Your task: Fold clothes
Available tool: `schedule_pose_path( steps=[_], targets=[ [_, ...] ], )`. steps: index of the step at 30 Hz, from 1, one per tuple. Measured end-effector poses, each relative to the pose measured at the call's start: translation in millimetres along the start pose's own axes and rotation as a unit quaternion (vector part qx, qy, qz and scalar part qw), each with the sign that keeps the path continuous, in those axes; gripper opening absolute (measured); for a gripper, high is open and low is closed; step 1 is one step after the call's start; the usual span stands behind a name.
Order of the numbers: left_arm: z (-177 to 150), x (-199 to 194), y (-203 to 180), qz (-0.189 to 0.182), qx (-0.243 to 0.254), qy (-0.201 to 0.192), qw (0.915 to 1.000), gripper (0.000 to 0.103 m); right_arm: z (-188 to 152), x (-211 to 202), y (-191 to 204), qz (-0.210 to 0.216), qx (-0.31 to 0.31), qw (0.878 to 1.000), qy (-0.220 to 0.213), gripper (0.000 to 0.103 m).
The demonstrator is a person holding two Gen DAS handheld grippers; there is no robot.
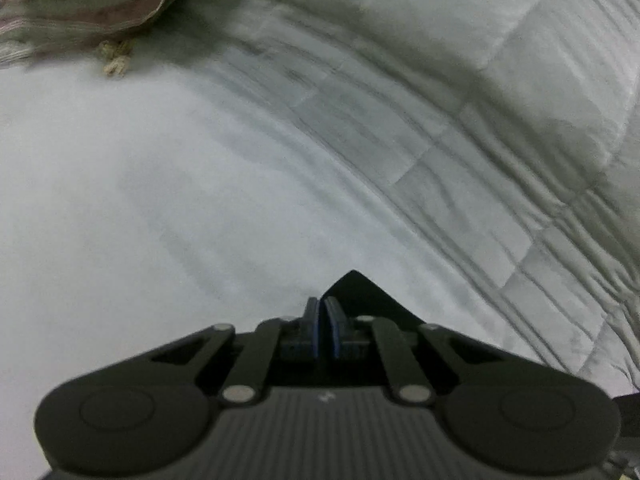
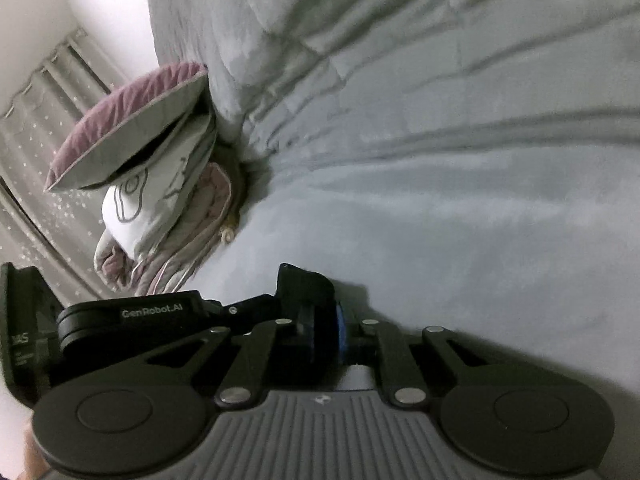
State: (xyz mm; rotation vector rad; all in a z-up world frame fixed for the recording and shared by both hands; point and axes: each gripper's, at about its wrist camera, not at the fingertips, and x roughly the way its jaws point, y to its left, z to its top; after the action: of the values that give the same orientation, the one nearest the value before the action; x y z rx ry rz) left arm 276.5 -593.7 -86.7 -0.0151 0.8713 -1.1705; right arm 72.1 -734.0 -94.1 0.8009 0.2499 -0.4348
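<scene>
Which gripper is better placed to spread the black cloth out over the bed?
Probably the right gripper. Both are shut on the cloth, close together, but bare bed lies ahead of it and to its right, while pillows are piled on the left gripper side.

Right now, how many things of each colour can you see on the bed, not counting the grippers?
Black: 1, the black cloth garment pinched by both grippers
Purple and grey: 1, the purple-and-grey pillow
White with grey drawings: 1, the white printed pillow
Pink and grey: 1, the folded pink-grey striped blanket
Pale grey: 1, the grey quilted duvet
Total: 5
</scene>
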Motion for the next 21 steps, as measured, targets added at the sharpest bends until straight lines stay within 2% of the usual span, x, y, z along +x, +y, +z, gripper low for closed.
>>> schedule_pose_path(
  steps=[3, 6, 11, 15, 17, 21],
  targets=[
    [2, -2, -13, -0.011, 0.018, -0.028, 0.9994, 0.005, 3, -10, 6, -0.010, -0.021, 0.999, -0.040, 0.013],
    [2, 5, -20, 0.000, 0.029, -0.039, 0.9988, 0.005, 7, -9, 8, -0.017, -0.033, 0.998, -0.050, 0.013],
    [-8, 32, -17, 0.032, 0.028, -0.027, 0.9987, 0.005, 8, 8, -3, -0.039, -0.013, 0.999, -0.011, 0.013],
    [-6, 20, -19, 0.039, 0.026, -0.029, 0.9985, 0.011, 8, 8, -5, -0.036, -0.010, 0.999, -0.006, 0.014],
    [-1, 1, -23, 0.042, 0.039, -0.029, 0.9979, 0.025, 9, 7, -3, -0.034, -0.014, 0.999, -0.007, 0.018],
    [8, -43, -23, 0.061, 0.060, -0.034, 0.9958, 0.035, 9, -1, 0, -0.031, -0.021, 0.999, -0.024, 0.040]
  ],
)
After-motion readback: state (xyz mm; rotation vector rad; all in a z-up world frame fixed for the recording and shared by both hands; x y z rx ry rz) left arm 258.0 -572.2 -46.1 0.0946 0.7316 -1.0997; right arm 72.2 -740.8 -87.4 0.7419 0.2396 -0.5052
